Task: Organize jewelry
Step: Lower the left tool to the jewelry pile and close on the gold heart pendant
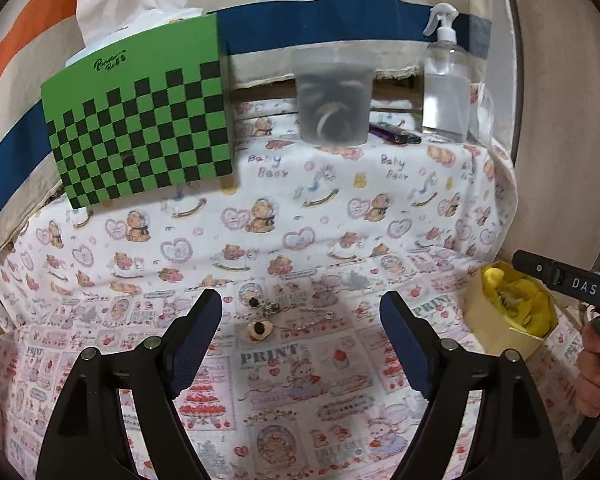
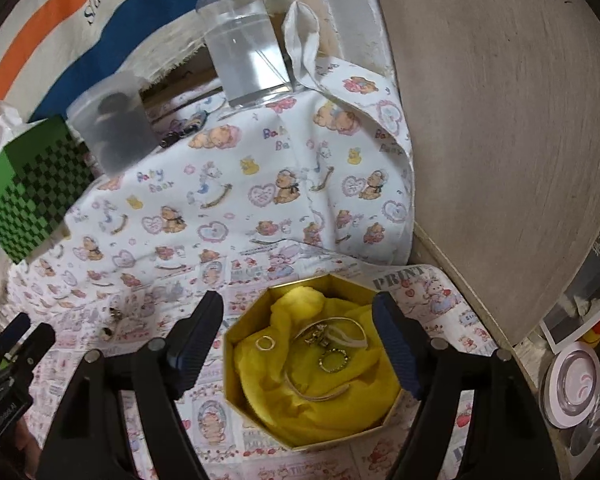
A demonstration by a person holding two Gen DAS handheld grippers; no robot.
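Observation:
A gold octagonal box (image 2: 236, 376) lined with yellow cloth sits on the printed cloth. Inside lie a small ring (image 2: 265, 343), a beaded ring (image 2: 333, 360) and a pale strap with charms (image 2: 320, 336). My right gripper (image 2: 298, 320) is open and empty, its fingers on either side of the box. In the left wrist view the box (image 1: 496, 332) is at the right. Small jewelry pieces (image 1: 266, 307) and a round dark-centred piece (image 1: 260, 328) lie on the cloth between the fingers of my open, empty left gripper (image 1: 302, 312). These pieces also show in the right wrist view (image 2: 114, 320).
A green checkered tissue box (image 1: 140, 120) stands at the back left. A frosted tub (image 1: 332, 100), a clear spray bottle (image 1: 446, 88) and a purple lighter (image 1: 392, 134) stand along the back. A wooden panel (image 2: 500, 140) rises to the right. The right gripper's body (image 1: 568, 284) is beside the box.

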